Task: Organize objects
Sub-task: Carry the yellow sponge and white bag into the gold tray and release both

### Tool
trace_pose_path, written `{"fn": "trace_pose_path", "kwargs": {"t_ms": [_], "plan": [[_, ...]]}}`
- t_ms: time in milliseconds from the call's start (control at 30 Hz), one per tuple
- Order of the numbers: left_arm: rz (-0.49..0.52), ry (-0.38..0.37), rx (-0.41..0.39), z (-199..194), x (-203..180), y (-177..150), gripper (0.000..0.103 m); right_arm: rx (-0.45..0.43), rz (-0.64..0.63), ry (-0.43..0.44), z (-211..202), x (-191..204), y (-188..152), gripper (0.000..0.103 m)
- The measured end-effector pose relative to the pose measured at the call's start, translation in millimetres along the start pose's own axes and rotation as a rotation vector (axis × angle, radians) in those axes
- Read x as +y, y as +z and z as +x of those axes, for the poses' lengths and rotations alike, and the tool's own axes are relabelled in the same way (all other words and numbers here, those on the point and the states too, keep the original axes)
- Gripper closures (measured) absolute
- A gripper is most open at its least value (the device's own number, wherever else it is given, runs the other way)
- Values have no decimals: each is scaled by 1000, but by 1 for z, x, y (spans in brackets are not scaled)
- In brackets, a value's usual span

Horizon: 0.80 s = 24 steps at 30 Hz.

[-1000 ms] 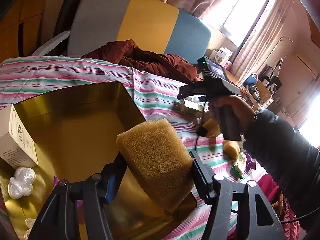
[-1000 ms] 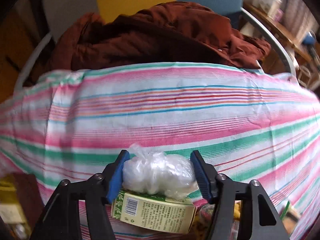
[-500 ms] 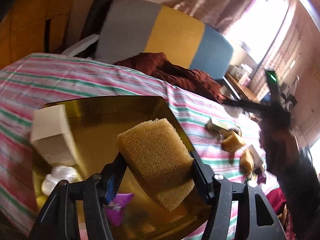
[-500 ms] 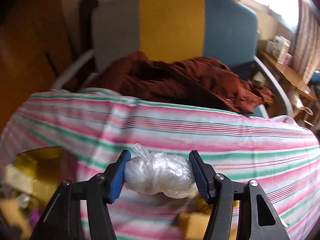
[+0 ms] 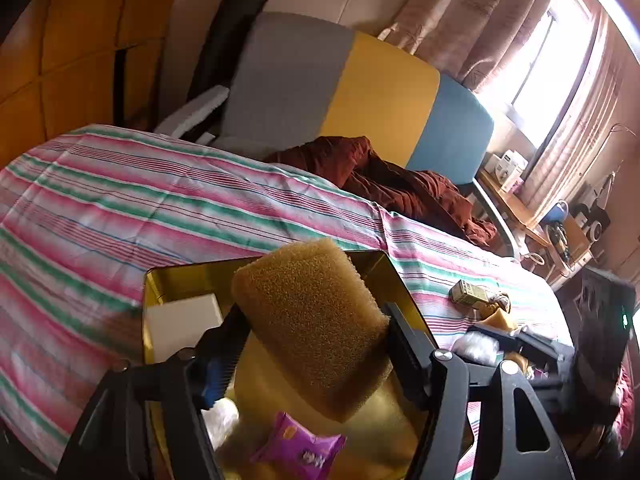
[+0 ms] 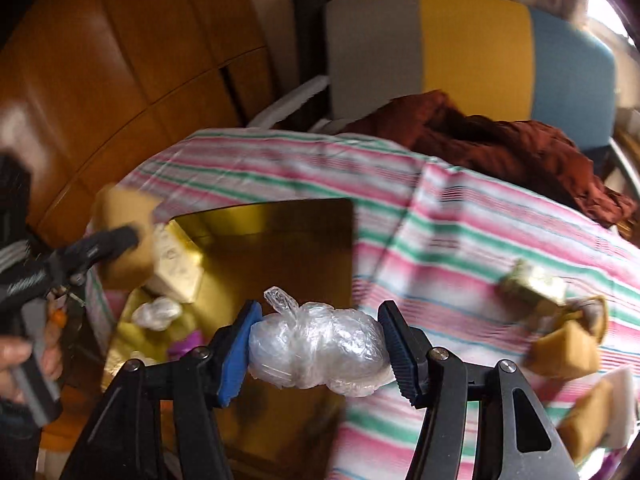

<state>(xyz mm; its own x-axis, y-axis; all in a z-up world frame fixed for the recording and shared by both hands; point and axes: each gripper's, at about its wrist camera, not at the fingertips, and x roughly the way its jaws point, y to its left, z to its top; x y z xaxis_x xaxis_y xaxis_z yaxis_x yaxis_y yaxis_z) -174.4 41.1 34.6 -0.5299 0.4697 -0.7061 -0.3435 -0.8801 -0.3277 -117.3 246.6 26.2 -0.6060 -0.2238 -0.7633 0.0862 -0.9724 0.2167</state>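
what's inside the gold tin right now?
In the gold tin: a white box, a small plastic bundle and a purple packet. The sponge and the clear bag hide part of the floor.

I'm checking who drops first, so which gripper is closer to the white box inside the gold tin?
Left. The left gripper, with the sponge between its jaws, hangs right beside the white box. The right gripper, clamping a plastic bag, sits further across the gold tin.

- Left gripper (image 5: 312,356): black plastic frame, silver screws, blue pad on one jaw.
- Right gripper (image 6: 318,354): matching black frame, silver screws, blue pad, ribbed black pad.
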Motion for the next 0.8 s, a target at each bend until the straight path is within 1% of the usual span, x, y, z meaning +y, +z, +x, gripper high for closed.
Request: {"fn": "trace_pose_path", "kwargs": {"t_ms": [33,67,133,167,233,333,433,533,633,733,800], "plan": [[4,17,-1,3,1,3,33,1,-2,6,3,6,-1,42],[8,58,-10,5,3,6,32,2,-10,-3,5,12,-1,42],[19,86,-17,6,5,10,28,7,-17,-14,9,22,-4,42],[10,88,-21,4,7,11,27,9,-16,-10,11,24,-4,42],[-14,93,-34,-2,14,10,21,11,-21,-16,12,28,-5,42],[-24,95,-35,-5,22,7,19,21,-15,-21,19,31,-4,41],[-28,88,-12,-2,27,5,19,29,-22,-35,25,37,-3,41],[-68,95,-43,-12,31,3,19,36,-23,-41,30,42,-5,41],[-86,81,-66,-25,32,-3,19,38,-22,-41,32,45,-6,40],[-80,111,-99,-40,27,-16,19,27,-17,-37,33,49,-5,34],[-74,123,-108,-46,24,-28,19,14,-3,-33,31,50,-5,17]]}}
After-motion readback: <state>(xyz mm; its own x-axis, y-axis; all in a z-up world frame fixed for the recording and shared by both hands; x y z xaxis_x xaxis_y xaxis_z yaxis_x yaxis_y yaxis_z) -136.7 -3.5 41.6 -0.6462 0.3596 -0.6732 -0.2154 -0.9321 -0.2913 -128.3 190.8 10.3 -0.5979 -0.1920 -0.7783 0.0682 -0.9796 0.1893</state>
